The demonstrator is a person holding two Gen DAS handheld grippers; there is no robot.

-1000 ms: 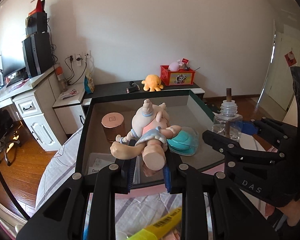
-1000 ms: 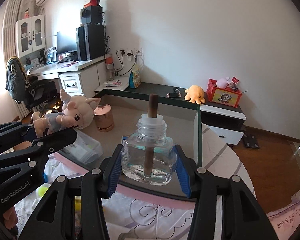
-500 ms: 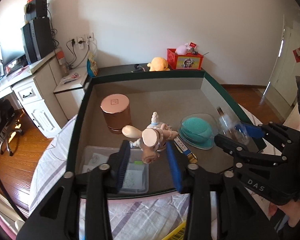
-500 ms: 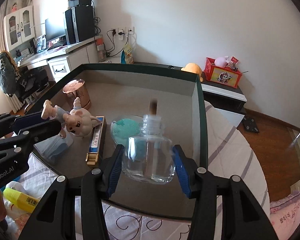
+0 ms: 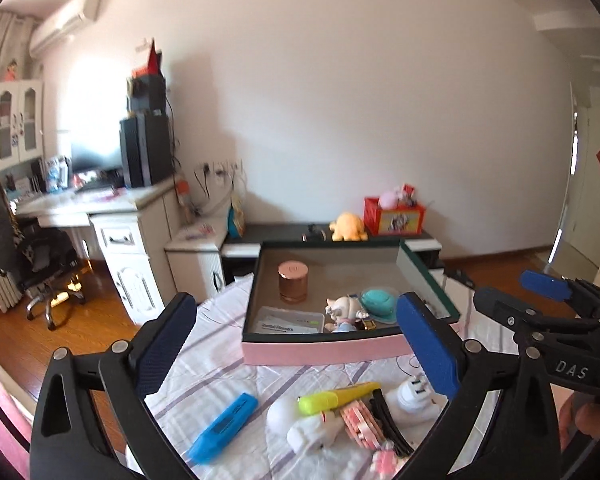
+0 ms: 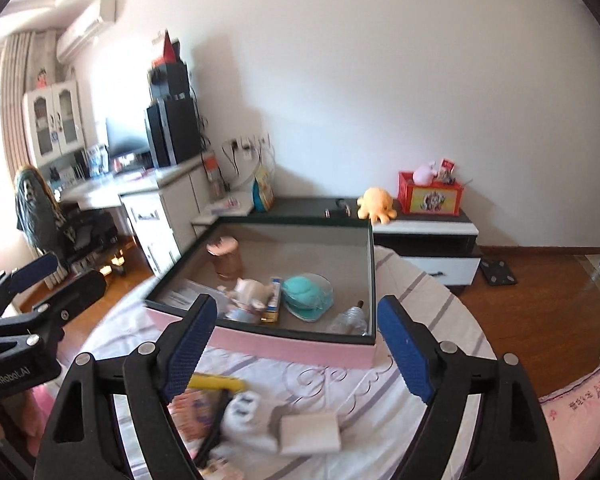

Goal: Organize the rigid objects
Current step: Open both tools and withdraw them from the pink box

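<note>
The pink-sided box [image 5: 320, 350] with a dark green rim stands on the bed. Inside lie the pig figurine [image 5: 344, 310], a copper jar [image 5: 293, 282], a teal brush in a clear dish [image 5: 378, 304] and a clear case [image 5: 288, 320]. The glass wick bottle [image 6: 348, 318] lies on its side in the box's near right corner. My left gripper [image 5: 296, 308] hovers in front of the box, jaws opening wide, nothing between them. My right gripper [image 6: 296, 304] hangs back likewise, jaws opening and empty. On the sheet below lie a yellow highlighter [image 5: 338, 396], a blue case [image 5: 224, 428] and a white plug [image 5: 416, 398].
A white soft toy [image 5: 312, 432], a black hair clip [image 5: 388, 420] and a white block [image 6: 310, 434] also lie on the striped sheet. Behind the box stand a low cabinet [image 6: 424, 228] with an orange plush, a desk [image 5: 112, 220] and an office chair [image 5: 40, 256].
Both grippers let go inside the box: the figurine and the bottle now lie there. Both pulled back and up from the box, and their jaws spread wide.
</note>
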